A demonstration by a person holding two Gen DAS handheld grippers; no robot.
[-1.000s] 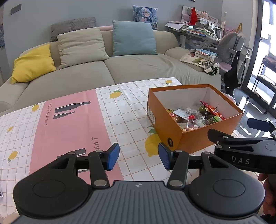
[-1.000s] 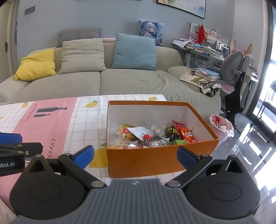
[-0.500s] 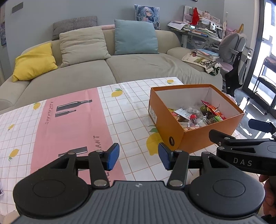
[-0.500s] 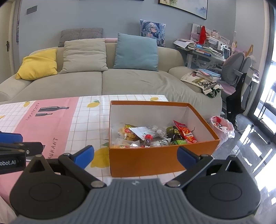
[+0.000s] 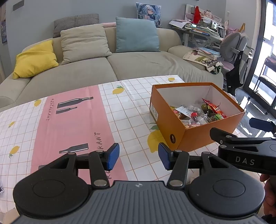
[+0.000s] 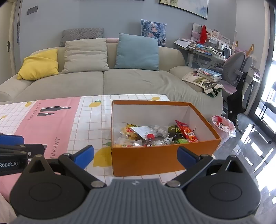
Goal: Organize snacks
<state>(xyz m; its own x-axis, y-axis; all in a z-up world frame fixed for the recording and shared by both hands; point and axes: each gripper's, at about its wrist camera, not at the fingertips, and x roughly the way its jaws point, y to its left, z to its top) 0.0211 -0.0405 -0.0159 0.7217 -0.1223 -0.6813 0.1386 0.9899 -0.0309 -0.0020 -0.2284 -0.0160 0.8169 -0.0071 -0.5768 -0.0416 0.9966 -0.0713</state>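
Wall: pale grey-blue wall (image 6: 103, 15), a framed picture (image 6: 182, 6) hanging at upper right.
Sofa: long beige sofa (image 6: 134, 81) behind the tabletop (image 5: 131, 96).
Cushions: yellow cushion (image 6: 38, 64), beige cushion (image 6: 85, 55), teal cushion (image 6: 137, 51), grey cushion (image 6: 82, 35) and a printed cushion (image 6: 153, 31) on the backrest.
Desk: cluttered desk (image 6: 207, 50) stacked with books and papers.
Chair: grey office chair (image 6: 236, 69) beside it.
Floor: dark glossy floor (image 6: 250, 148) reflecting daylight from glazing (image 5: 269, 51) at right.
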